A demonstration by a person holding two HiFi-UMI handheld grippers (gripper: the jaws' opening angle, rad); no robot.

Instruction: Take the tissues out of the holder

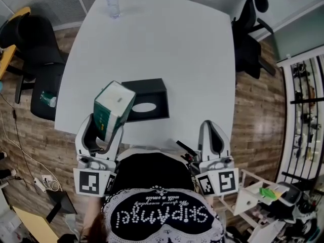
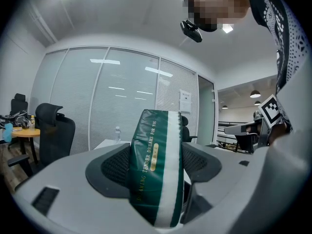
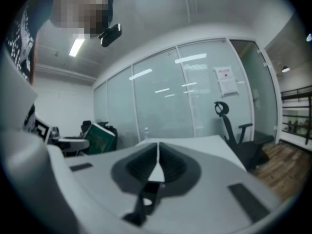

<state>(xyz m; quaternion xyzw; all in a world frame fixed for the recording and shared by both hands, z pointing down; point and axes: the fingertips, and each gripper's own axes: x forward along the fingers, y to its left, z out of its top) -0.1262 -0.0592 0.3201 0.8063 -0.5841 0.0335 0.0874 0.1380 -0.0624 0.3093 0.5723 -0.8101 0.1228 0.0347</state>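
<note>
Tissue pack (image 1: 112,109) taken out of the holder (image 1: 147,99).
It is held clamped in the left tool (image 2: 156,165); the right tool (image 3: 157,162) is closed, empty; setting-down judged left.

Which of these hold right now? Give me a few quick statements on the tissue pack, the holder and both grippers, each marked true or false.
1. The left gripper has the green tissue pack clamped between its fingers. True.
2. The tissue pack sits inside the black holder. False: it is out of the holder, held up in the left gripper, while the holder rests on the table.
3. The right gripper has its fingers wide apart. False: they are shut together with nothing between them.
4. A water bottle stands upright at the far end of the table. True.
</note>
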